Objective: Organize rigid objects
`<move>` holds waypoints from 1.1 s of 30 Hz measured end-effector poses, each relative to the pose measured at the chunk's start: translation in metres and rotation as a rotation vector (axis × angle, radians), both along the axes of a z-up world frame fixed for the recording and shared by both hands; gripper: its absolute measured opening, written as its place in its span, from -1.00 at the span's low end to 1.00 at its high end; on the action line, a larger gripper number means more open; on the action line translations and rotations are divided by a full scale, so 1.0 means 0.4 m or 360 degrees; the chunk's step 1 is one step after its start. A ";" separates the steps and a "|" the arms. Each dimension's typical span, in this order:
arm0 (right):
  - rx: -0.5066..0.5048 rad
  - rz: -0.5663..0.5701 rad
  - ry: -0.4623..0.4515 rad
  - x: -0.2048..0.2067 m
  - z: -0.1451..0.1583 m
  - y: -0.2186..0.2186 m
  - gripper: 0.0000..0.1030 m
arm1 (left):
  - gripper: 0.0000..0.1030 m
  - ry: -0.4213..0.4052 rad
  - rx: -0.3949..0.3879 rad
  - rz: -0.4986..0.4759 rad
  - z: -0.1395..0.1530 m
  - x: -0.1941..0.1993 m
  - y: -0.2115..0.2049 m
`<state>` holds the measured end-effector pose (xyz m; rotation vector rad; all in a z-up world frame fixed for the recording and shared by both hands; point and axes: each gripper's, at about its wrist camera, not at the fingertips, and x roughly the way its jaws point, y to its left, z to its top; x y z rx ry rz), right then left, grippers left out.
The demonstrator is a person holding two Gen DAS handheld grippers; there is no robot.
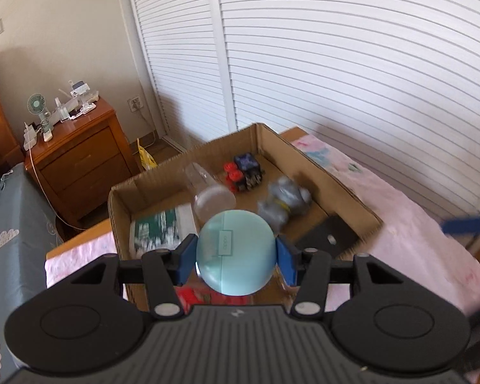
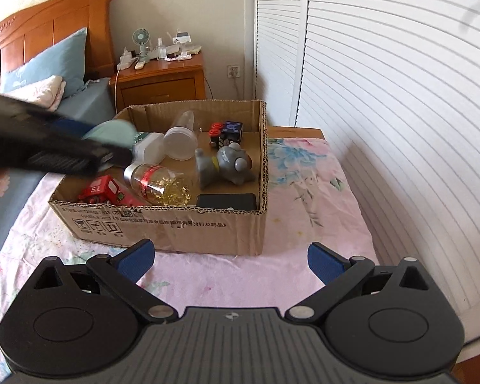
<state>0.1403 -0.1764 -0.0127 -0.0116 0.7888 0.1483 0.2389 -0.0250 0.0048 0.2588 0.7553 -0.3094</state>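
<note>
Ahead of both tongs sits the cardboard box [image 2: 176, 230] on the pink bedspread [image 2: 304, 192]. The right gripper [image 2: 230, 260], just short of the box, is spread wide and empty. The left gripper [image 1: 236, 256], poised above the box, clamps the round pale-blue case [image 1: 236, 252] between its blue pads.

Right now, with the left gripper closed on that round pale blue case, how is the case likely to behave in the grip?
The round pale blue case looks smooth and glossy, so it may slip between the left gripper pads. It is curved where the pads meet it, so it could probably pivot. Released over the cardboard box, it would likely roll a little.
</note>
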 end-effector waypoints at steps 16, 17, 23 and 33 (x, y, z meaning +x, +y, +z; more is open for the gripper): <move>-0.0017 -0.0090 -0.0028 -0.017 0.021 -0.014 1.00 | 0.96 -0.0160 -0.0086 0.0284 0.029 -0.129 0.036; -0.0025 -0.0109 -0.0021 -0.016 0.022 -0.012 1.00 | 0.96 -0.0143 -0.0088 0.0328 0.032 -0.152 0.040; -0.0065 -0.0150 0.0017 -0.031 0.031 0.008 1.00 | 0.96 -0.0002 -0.0168 0.0574 0.006 -0.273 0.084; -0.0112 -0.0095 0.0000 -0.072 0.050 0.056 1.00 | 0.96 0.0060 -0.0171 0.0707 -0.006 -0.320 0.095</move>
